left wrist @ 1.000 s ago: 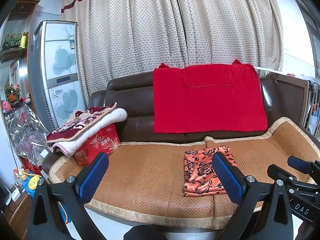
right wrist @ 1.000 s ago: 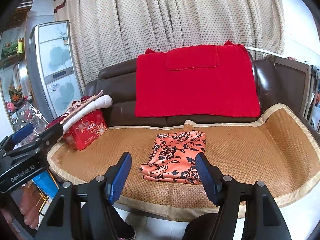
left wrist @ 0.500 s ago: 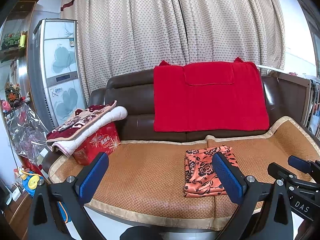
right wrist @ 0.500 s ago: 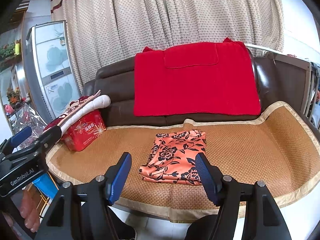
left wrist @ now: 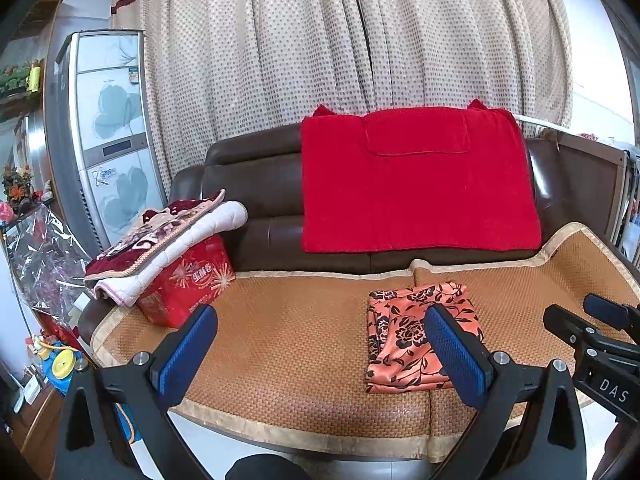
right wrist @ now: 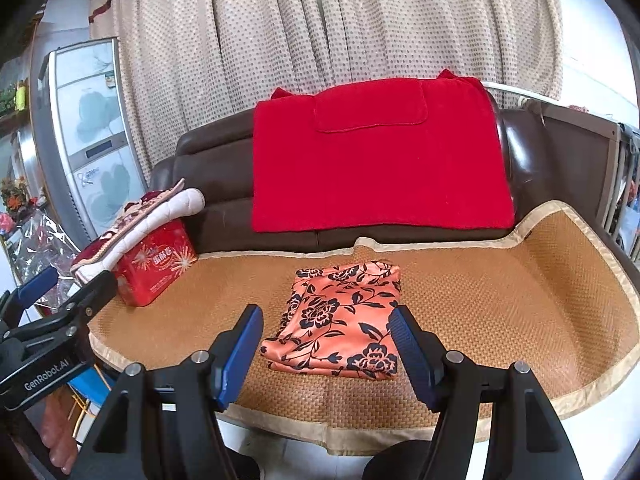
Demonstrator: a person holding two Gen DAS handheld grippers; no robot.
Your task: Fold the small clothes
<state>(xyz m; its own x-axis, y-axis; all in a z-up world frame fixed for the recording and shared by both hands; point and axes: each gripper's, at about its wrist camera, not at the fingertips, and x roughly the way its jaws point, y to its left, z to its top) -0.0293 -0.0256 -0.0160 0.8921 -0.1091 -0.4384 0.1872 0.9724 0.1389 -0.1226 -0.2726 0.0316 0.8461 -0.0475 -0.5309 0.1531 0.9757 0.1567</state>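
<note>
A folded orange garment with black flowers (left wrist: 416, 336) lies flat on the woven sofa mat (left wrist: 288, 344); it also shows in the right wrist view (right wrist: 340, 316). My left gripper (left wrist: 320, 348) is open and empty, held back from the sofa's front edge, left of the garment. My right gripper (right wrist: 326, 348) is open and empty, in front of the garment and short of it. The right gripper shows at the right edge of the left wrist view (left wrist: 600, 340), and the left gripper at the left edge of the right wrist view (right wrist: 52, 320).
A red blanket (left wrist: 416, 180) hangs over the brown sofa back (left wrist: 256, 184). A red box (left wrist: 184, 284) with a folded quilt (left wrist: 168, 236) on it stands at the mat's left end. A fridge (left wrist: 104, 132) and clutter stand to the left. Curtains hang behind.
Both grippers have drawn slightly back and tilted, so the sofa sits a little lower in view. The garment has not moved. Both grippers stay open.
</note>
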